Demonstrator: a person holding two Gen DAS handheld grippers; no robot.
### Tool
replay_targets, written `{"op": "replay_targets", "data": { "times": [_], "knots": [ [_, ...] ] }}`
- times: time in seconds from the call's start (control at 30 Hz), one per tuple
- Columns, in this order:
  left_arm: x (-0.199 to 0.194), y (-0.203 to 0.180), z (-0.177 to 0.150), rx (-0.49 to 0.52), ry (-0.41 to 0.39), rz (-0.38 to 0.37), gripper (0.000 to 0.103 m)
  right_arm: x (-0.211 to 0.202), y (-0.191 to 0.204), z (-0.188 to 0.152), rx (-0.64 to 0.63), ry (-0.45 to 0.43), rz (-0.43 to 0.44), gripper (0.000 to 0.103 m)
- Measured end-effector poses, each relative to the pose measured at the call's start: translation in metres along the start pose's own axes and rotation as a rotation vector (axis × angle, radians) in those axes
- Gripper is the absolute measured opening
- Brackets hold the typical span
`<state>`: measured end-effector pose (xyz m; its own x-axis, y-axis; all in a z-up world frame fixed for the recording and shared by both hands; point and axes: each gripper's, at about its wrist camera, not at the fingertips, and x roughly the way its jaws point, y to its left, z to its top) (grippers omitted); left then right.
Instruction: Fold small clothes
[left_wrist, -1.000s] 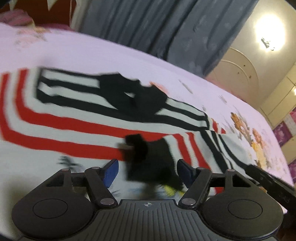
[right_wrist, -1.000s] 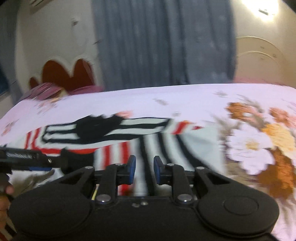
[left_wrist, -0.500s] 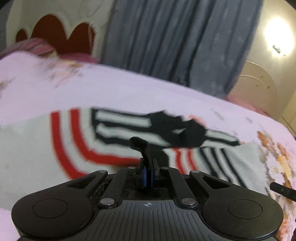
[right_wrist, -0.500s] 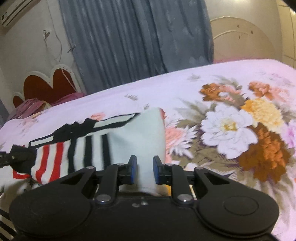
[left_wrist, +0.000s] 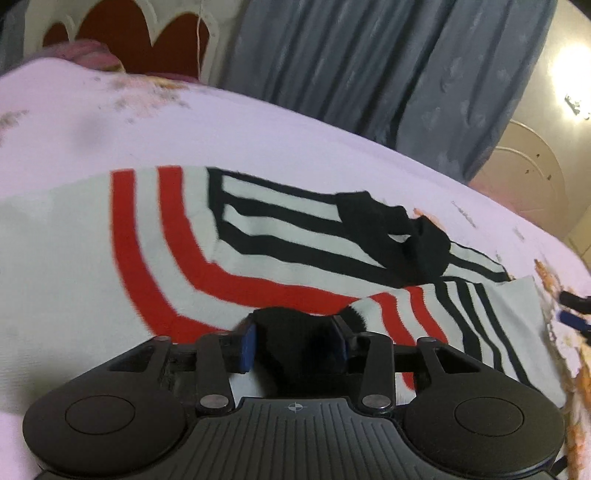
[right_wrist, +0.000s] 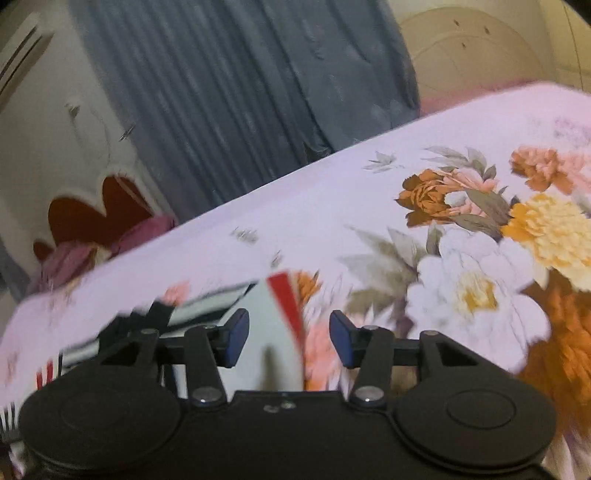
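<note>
A small white sweater (left_wrist: 74, 258) with red and black stripes lies on the bed, its sleeves folded across the body. My left gripper (left_wrist: 293, 343) is open, its blue pads on either side of a black cuff (left_wrist: 295, 343) that lies between them. My right gripper (right_wrist: 288, 339) is open over a corner of the same sweater (right_wrist: 273, 332), white with a red stripe, which lies loose between the fingers. The tip of the right gripper (left_wrist: 574, 310) shows at the right edge of the left wrist view.
The bed has a pale lilac sheet (right_wrist: 332, 206) with large orange and white flowers (right_wrist: 476, 295) on the right. A grey-blue curtain (left_wrist: 369, 62) hangs behind the bed. A red and white headboard (left_wrist: 129, 37) and a pink pillow (right_wrist: 74, 258) are at the far left.
Both grippers were shut on the sweater half a second ago and have opened. The sleeve with the black cuff and the hem corner have dropped onto the bed.
</note>
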<state>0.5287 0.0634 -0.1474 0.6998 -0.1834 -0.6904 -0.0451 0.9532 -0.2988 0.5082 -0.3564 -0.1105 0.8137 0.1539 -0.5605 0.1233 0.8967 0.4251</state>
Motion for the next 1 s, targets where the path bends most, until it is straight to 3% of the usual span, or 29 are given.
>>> {"op": "replay_targets", "data": {
  "times": [0.03, 0.1, 0.2, 0.37, 0.43, 0.5, 0.67, 0.7, 0.77, 0.8, 0.87, 0.93, 1.0],
  "knots": [
    [0.001, -0.002, 0.001, 0.014, 0.001, -0.012, 0.005, 0.009, -0.006, 0.003, 0.033, 0.014, 0.003, 0.040],
    [-0.007, -0.004, 0.002, 0.018, -0.054, -0.009, 0.005, 0.019, -0.011, 0.006, 0.075, 0.033, 0.017, 0.035],
    [-0.019, -0.009, -0.002, 0.080, -0.121, 0.051, 0.005, 0.024, -0.007, 0.004, 0.060, 0.044, 0.053, 0.037],
    [-0.003, -0.005, -0.003, 0.073, -0.052, 0.039, 0.005, 0.046, 0.000, -0.003, 0.016, 0.121, 0.053, 0.037],
    [-0.003, -0.007, -0.001, 0.080, -0.063, 0.037, 0.005, 0.046, 0.005, -0.004, -0.037, 0.112, 0.047, 0.010],
    [0.001, -0.011, -0.001, 0.096, -0.061, 0.034, 0.005, 0.049, 0.012, -0.007, -0.113, 0.107, -0.028, 0.010],
    [0.000, -0.008, -0.003, 0.100, -0.067, 0.043, 0.006, 0.051, 0.008, -0.006, -0.112, 0.098, -0.057, 0.010],
    [-0.005, -0.006, -0.003, 0.091, -0.083, 0.067, 0.019, 0.047, 0.010, -0.006, -0.128, 0.090, -0.076, 0.013],
    [-0.021, -0.007, -0.003, 0.103, -0.147, 0.155, 0.027, 0.038, 0.018, -0.004, -0.171, 0.065, -0.127, 0.031],
    [-0.027, -0.010, -0.002, 0.109, -0.174, 0.158, 0.027, 0.032, 0.024, -0.003, -0.204, 0.050, -0.140, 0.032],
    [-0.026, -0.031, 0.002, 0.115, -0.176, 0.083, 0.027, 0.025, 0.046, -0.006, -0.277, 0.042, -0.061, 0.032],
    [-0.012, -0.071, 0.003, 0.192, -0.144, 0.007, 0.027, 0.032, 0.080, -0.021, -0.389, 0.096, 0.047, 0.030],
    [0.012, -0.107, 0.004, 0.243, -0.060, -0.061, 0.037, 0.045, 0.105, -0.036, -0.472, 0.163, 0.121, 0.028]
  ]
}}
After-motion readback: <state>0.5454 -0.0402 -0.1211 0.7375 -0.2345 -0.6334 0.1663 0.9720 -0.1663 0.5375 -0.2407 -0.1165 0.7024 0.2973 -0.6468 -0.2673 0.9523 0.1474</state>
